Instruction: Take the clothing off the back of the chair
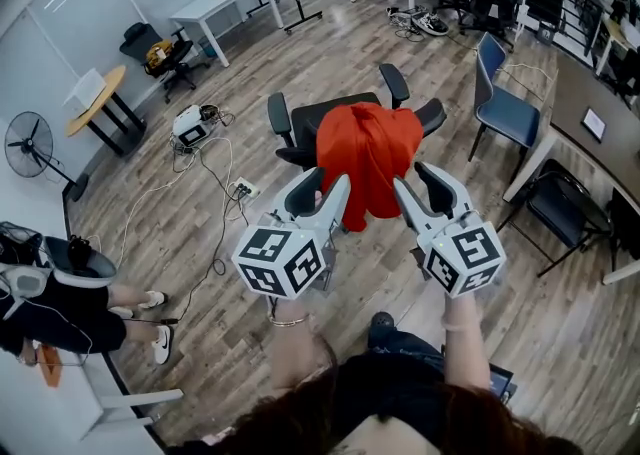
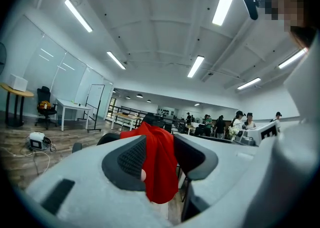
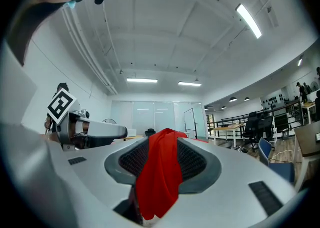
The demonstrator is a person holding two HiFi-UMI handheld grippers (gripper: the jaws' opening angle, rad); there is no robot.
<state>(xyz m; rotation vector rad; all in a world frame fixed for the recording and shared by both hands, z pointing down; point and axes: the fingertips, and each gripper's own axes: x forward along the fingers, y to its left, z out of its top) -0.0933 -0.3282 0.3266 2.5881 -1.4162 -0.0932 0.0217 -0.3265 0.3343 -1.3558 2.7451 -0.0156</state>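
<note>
Both left tool and right tool were held half-open and empty in approach to the garment on the chair; a grip on it was judged next.

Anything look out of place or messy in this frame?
Mildly: the red garment hangs bunched over the back of the black chair, and loose cables with a power strip trail across the floor. Nothing looks damaged or spilled.

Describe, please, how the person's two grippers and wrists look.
The left gripper and right gripper are pale grey moulded shells, each with two tapering jaws lined with dark textured pads and a white cube of black square markers. A thin bracelet circles the left wrist; the forearms show no sleeves.
</note>
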